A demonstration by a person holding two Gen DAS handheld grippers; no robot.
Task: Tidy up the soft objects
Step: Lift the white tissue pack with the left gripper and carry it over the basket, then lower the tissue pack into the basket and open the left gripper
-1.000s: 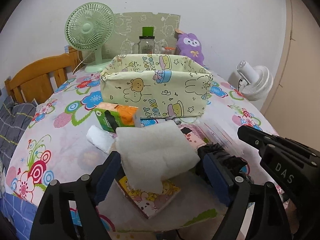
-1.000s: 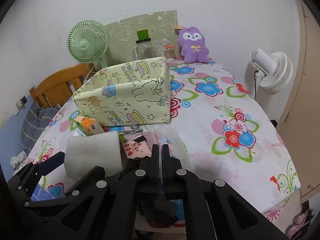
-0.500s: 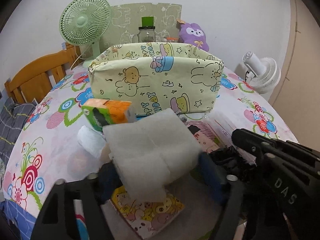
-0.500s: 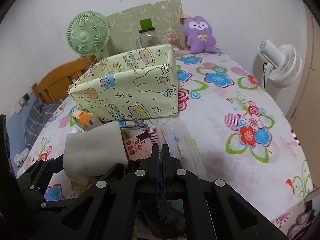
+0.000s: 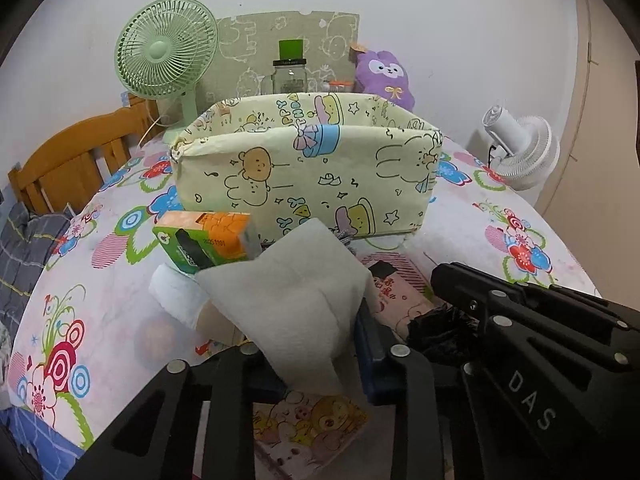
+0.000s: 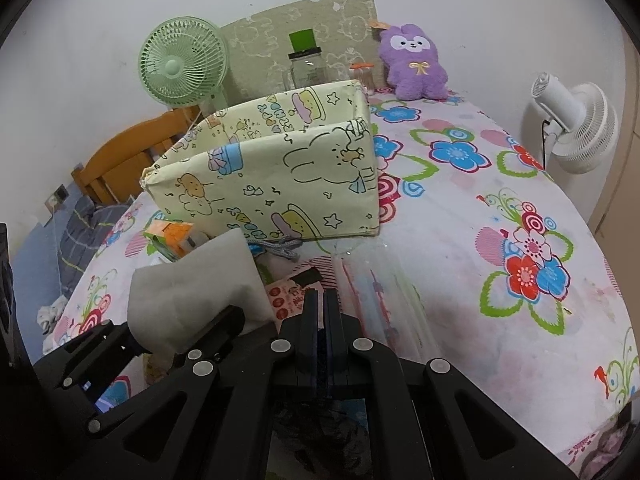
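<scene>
Floral table (image 5: 120,320): white foam pad (image 5: 296,300) tilted upright.

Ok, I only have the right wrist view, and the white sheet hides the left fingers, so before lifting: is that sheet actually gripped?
Observer: Yes. The left gripper has just been closing, and its fingers now pinch the white sheet near its lower corner.
Operator: Anything underneath?
Observer: A cartoon-printed pack lies flat below the fingers, not gripped.
Operator: And left of the sheet?
Observer: A small white roll lies on the floral tablecloth, just left of the sheet.
</scene>
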